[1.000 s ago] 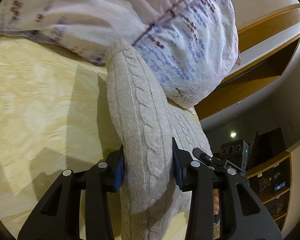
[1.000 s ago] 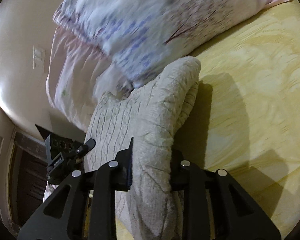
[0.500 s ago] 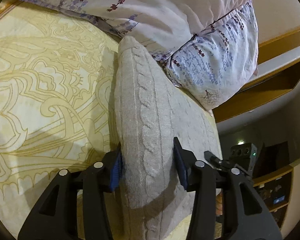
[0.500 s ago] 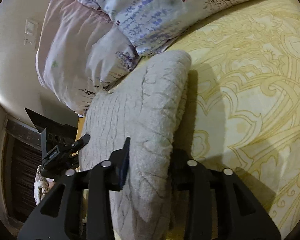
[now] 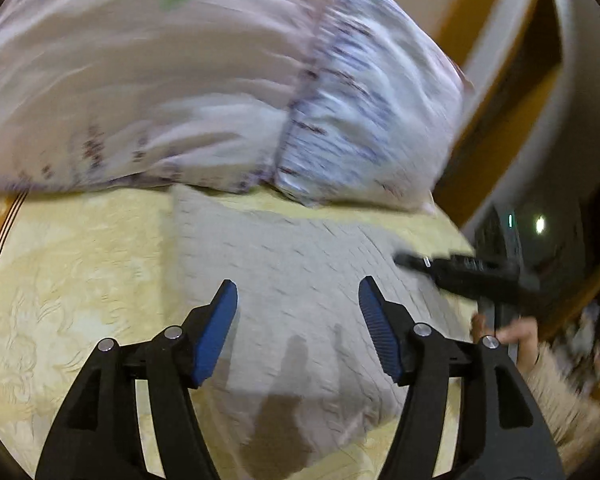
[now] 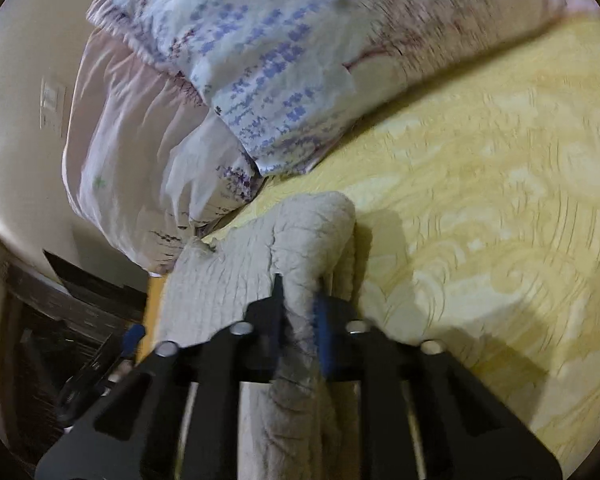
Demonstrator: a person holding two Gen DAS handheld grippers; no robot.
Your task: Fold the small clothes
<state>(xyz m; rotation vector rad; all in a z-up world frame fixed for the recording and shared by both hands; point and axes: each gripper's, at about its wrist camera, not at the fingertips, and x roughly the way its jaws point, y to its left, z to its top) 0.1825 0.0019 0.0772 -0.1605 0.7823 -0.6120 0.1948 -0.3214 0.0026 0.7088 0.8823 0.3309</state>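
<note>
A beige cable-knit sweater (image 5: 300,280) lies folded on the yellow patterned bedspread (image 5: 80,280), close to the pillows. My left gripper (image 5: 298,300) is open just above it, its blue pads clear of the knit. In the right wrist view my right gripper (image 6: 300,304) is shut on a raised fold at the right edge of the sweater (image 6: 220,280). The right gripper also shows at the sweater's right side in the left wrist view (image 5: 460,272), held by a hand. Both views are motion-blurred.
Two floral pillows (image 5: 180,80) lie just beyond the sweater; they show in the right wrist view too (image 6: 240,80). A wooden headboard and shelf (image 5: 500,80) stand at the right. The bedspread (image 6: 480,200) stretches right of the sweater.
My left gripper has let go of the sweater and opened. The sweater has come down flat on the bed. My right gripper still holds its fold, now pinched tighter.
</note>
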